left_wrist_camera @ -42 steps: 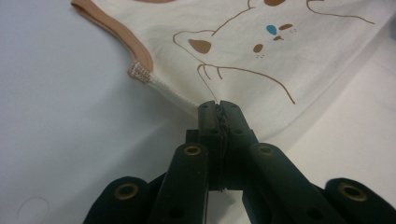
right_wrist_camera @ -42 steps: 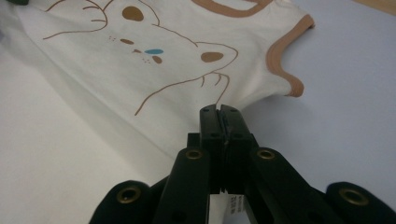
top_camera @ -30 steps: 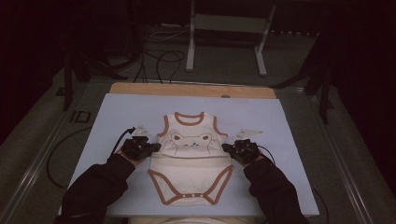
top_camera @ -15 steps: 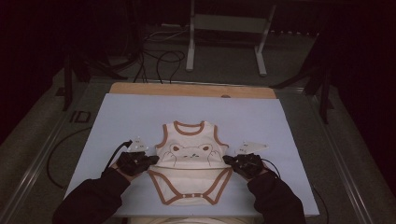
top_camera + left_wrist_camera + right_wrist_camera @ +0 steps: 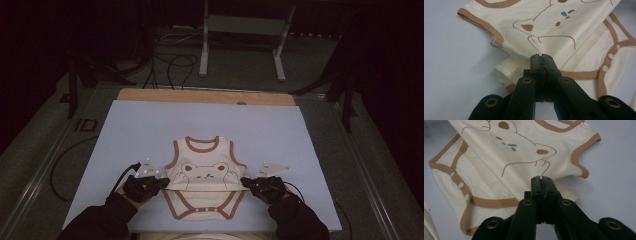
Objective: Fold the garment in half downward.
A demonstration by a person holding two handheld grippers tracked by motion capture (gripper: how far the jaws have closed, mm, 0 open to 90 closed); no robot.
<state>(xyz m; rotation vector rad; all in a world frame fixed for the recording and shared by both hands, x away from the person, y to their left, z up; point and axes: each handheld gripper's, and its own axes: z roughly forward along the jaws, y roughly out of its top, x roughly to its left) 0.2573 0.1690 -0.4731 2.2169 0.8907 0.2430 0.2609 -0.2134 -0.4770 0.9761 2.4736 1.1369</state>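
Our left gripper [image 5: 161, 182] was clenched on the left side edge of the baby bodysuit [image 5: 205, 172], and our right gripper [image 5: 247, 182] pinched the right side edge the same way, each pair of black jaws pressed tight on a fold of cloth. The bodysuit was soft cream knit, sleeveless, bound in brown ribbed trim at neck, armholes and leg openings, with a bear face drawn in brown outline. Its upper half lay folded toward the near snap-fastened crotch. It rested near the front middle of the pale blue counter [image 5: 150, 125].
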